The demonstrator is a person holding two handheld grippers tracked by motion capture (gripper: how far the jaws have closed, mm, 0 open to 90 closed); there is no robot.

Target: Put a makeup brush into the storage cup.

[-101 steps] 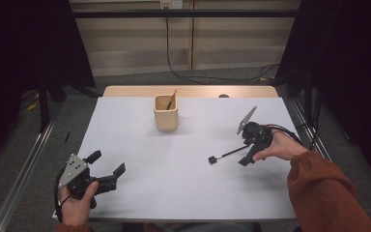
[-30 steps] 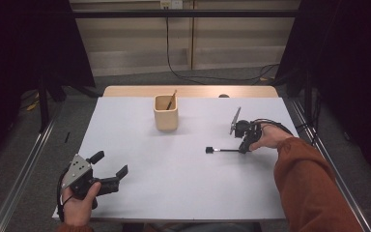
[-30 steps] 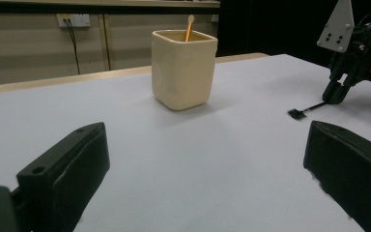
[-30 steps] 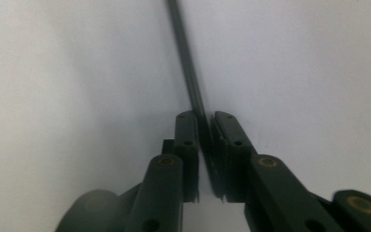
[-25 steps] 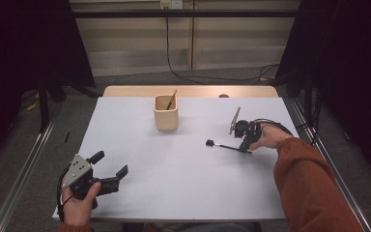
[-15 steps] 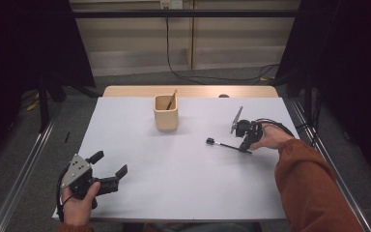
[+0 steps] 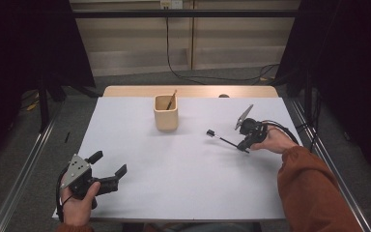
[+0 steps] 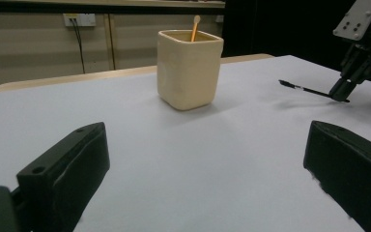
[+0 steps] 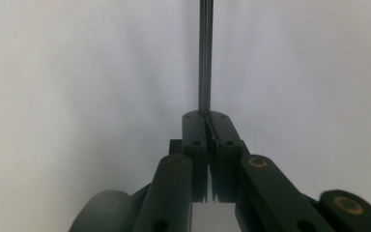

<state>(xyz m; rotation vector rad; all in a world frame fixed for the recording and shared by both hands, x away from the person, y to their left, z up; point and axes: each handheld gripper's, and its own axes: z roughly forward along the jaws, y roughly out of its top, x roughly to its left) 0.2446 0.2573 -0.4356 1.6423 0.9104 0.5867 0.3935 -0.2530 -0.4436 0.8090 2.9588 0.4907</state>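
The work surface is a table (image 7: 174,183) covered by a smooth, matte white sheet; a strip of pale wood shows along its far edge. Near the far centre stands a cup (image 7: 166,112), a rounded-square, cream-coloured holder with a dull, slightly dimpled wall, containing one thin wooden stick (image 7: 172,100) that leans against the rim and projects above it. The right gripper (image 7: 245,144), of black rigid plastic with brass-coloured pivot pins visible in the right gripper view, has its jaws pressed together on one end of a slender, dark, straight pen (image 7: 222,139). The pen extends from the jaw tips toward the cup, with a small blocky black cap at its free end; it lies right of the cup and well apart from it, low over the sheet, and contact with the sheet cannot be determined. A grey three-cornered plate (image 7: 244,116) stands tilted on this gripper. The left gripper (image 7: 108,168) rests at the near left corner with its blunt, matte black jaws spread wide and nothing between them. Compared with 3.4 s ago, the right gripper and pen have shifted farther from the person and toward the cup; the left gripper and cup are unchanged.
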